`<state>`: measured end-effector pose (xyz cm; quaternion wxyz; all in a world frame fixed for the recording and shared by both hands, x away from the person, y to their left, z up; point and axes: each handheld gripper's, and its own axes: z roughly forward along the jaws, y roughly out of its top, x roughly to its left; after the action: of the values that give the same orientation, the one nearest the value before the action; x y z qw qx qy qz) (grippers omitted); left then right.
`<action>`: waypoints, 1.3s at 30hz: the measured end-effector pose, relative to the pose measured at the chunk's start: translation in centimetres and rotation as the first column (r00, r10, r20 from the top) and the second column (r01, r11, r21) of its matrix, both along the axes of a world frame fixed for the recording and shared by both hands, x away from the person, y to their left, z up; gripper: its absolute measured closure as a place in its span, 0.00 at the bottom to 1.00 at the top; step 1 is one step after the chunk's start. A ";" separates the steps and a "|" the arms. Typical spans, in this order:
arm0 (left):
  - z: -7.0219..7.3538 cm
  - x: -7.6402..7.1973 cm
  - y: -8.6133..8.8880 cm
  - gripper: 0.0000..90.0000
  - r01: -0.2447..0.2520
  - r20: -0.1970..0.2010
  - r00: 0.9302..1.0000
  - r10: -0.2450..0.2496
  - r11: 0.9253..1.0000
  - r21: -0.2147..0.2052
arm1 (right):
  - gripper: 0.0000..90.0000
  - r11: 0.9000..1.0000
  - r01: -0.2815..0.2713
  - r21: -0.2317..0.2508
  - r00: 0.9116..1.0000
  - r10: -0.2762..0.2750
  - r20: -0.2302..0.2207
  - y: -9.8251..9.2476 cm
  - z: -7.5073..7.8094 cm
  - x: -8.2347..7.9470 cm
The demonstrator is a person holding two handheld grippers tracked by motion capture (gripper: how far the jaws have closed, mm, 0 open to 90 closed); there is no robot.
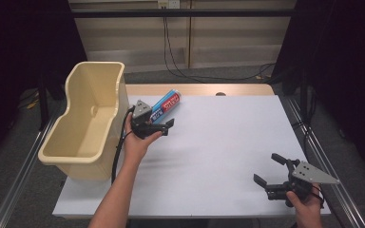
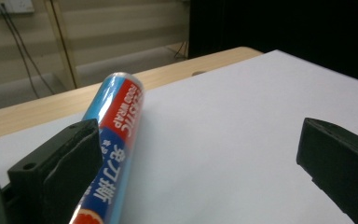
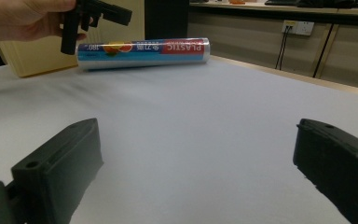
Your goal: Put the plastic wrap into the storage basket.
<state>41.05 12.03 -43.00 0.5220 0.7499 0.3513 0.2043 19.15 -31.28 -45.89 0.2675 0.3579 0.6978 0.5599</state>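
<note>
Both hand-held grippers gape | left (image 1: 159, 124) beside wrap roll (image 2: 114, 140) | high view: tub (image 1: 88, 118)

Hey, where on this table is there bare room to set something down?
The white table top lies bare across its middle, between the left claw and the right claw, and along its far right side. The near left corner beside the cream bin is free too. It is crowded at the far left, where the plastic wrap roll lies by the left claw and bin.

The table (image 1: 228, 156), covered with white sheet, carries a plastic wrap roll (image 1: 167, 106) lying near its far left corner.
</note>
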 end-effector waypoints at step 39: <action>-2.0 8.4 -1.1 0.30 -0.040 -0.349 0.906 0.239 0.870 0.491 | 0.01 1.000 -0.003 0.015 1.000 0.003 -0.001 -0.3 0.0 0.1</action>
<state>49.42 10.91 -45.03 0.2239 0.8518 0.4441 0.1646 19.30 -31.60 -45.90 0.2637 0.3590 0.6942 0.5654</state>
